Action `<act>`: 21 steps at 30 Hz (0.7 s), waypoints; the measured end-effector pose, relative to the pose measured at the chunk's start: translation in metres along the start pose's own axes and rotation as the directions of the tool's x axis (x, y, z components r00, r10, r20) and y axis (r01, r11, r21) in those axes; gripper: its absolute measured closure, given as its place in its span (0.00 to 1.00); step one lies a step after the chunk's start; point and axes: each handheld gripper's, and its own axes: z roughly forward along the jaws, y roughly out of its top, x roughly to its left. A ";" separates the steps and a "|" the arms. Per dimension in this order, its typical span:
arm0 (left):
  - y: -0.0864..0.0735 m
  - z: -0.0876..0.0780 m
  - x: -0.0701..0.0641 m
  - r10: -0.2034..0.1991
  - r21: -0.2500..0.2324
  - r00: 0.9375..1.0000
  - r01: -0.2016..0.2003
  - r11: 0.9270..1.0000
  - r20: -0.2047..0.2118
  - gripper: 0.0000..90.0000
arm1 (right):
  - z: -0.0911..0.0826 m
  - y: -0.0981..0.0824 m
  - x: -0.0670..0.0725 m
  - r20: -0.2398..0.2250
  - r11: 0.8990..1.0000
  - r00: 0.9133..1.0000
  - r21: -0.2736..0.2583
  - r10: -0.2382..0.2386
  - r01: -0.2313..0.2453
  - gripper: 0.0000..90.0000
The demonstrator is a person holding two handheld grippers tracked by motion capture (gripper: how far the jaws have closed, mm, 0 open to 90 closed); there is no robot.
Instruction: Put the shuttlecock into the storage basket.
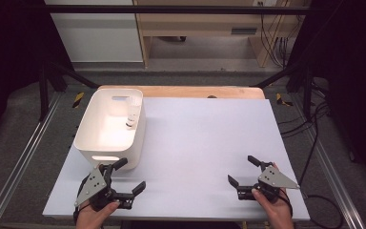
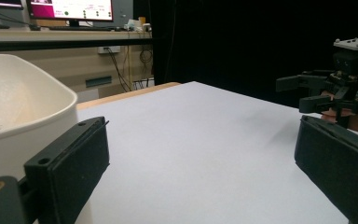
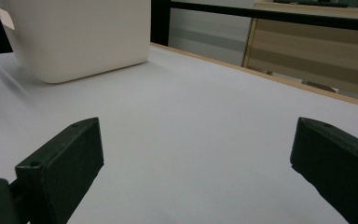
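a: where is the white tub [image 1: 108,128] being seen?

b: it is being seen on the left half of the table [image 1: 195,143], toward the far edge, upright, with its near wall just beside the left tool [image 1: 127,175]. in the left tool's own view the tub's rim [image 2: 25,88] is being shown right behind one jaw, very close, though contact cannot be told.

a: and how are the tools being held?

b: both are being held with jaws wide apart and nothing between them. the right tool [image 1: 244,171] is being kept near the table's right front corner, well apart from the tub.

a: how is the tub being judged to handle?

b: it is being judged as light, stiff moulded plastic with smooth, rather slippery walls. a small bottle-like item [image 1: 131,120] is being carried inside, against the right wall; what it is cannot be told. it is being expected to slide or tip if the tub is being tilted.

a: where is a hold being advised?

b: the thin rim of the near wall, or the handle slot [image 1: 105,158] in it, is being favoured, since the wall is narrow enough to be pinched. a level lift is being advised, as a one-sided pinch is being judged likely to let the tub swing.
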 end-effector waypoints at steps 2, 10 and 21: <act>-0.001 -0.003 0.003 0.003 0.001 1.000 -0.003 1.000 -0.004 0.03 | 0.000 0.000 0.000 0.002 1.000 1.000 -0.002 0.000 0.000 0.03; -0.003 -0.017 0.012 0.007 -0.012 0.999 -0.007 1.000 -0.035 0.04 | 0.000 0.000 0.000 0.002 1.000 1.000 -0.003 0.004 -0.004 0.03; -0.011 -0.036 0.027 0.003 -0.024 0.996 -0.005 1.000 -0.092 0.04 | -0.003 0.001 -0.002 0.015 1.000 1.000 -0.014 0.004 -0.003 0.03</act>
